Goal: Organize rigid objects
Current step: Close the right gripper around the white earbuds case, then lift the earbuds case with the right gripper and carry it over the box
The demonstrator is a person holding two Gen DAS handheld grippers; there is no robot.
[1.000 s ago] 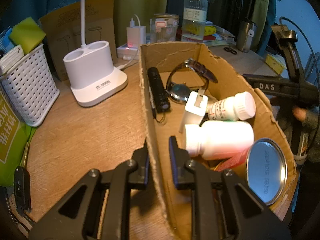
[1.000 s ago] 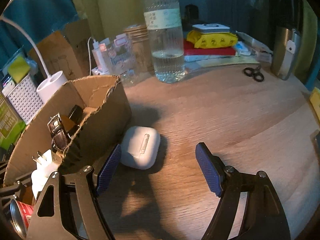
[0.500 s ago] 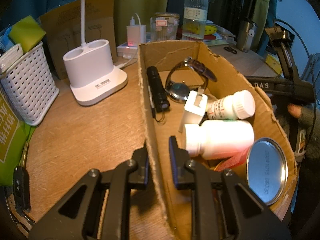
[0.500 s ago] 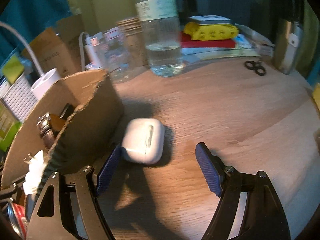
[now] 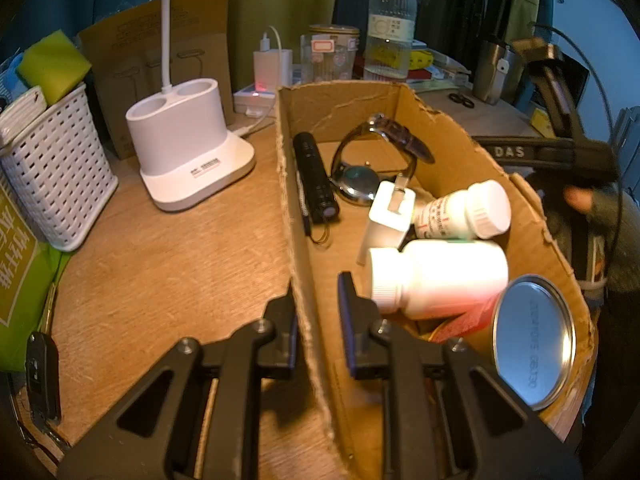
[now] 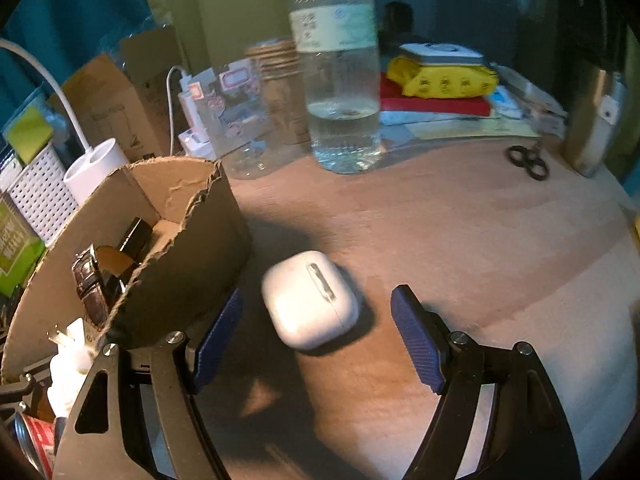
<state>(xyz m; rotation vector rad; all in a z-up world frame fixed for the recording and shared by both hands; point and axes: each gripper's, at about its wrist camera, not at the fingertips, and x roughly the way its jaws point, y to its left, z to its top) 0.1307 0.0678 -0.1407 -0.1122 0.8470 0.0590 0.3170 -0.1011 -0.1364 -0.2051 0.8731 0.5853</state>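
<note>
My left gripper (image 5: 318, 312) is shut on the left wall of an open cardboard box (image 5: 288, 184), one finger outside and one inside. The box holds a black flashlight (image 5: 314, 178), a wristwatch (image 5: 380, 160), a white plug adapter (image 5: 390, 216), two white pill bottles (image 5: 436, 276), and a tin can (image 5: 534, 342). In the right wrist view, a white earbuds case (image 6: 310, 298) lies on the wooden table just right of the box (image 6: 192, 256). My right gripper (image 6: 316, 336) is open, its blue pads on either side of the case and not touching it.
A white lamp base (image 5: 188, 148), a white basket (image 5: 56, 168) and a black car key (image 5: 40, 376) sit left of the box. A water bottle (image 6: 340, 80), a clear jar (image 6: 240, 120), scissors (image 6: 528, 162) and a metal cup (image 6: 592, 120) stand behind.
My right gripper moved forward and left, so the earbuds case now lies between its open pads. The left gripper kept its hold on the box wall.
</note>
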